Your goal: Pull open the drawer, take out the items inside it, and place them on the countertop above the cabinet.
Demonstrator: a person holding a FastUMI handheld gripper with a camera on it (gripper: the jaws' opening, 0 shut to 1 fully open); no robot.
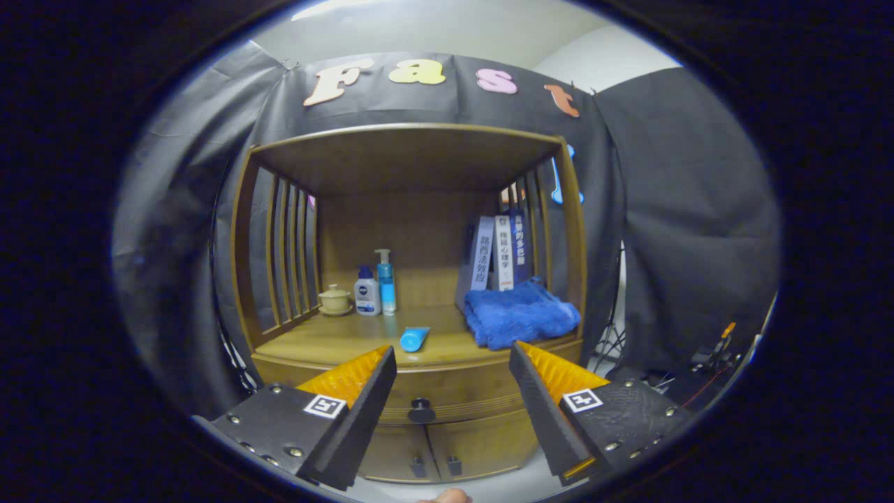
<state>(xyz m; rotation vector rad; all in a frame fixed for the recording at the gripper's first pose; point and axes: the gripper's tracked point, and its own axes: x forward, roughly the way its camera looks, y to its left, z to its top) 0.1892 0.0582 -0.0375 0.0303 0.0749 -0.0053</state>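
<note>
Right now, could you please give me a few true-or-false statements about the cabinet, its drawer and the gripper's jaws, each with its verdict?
1. The drawer is pulled out. False: it sits closed, flush with the cabinet front.
2. The gripper has its jaws open, holding nothing. True.
3. The drawer knob lies between and just ahead of the fingers. True.
4. The blue towel hangs over the slatted side of the cabinet. False: it lies folded on the countertop, in front of the books.
5. A blue tube lies on its side on the countertop. True.
6. The two pump bottles lie toppled. False: they stand upright beside a small lidded cup.
</note>
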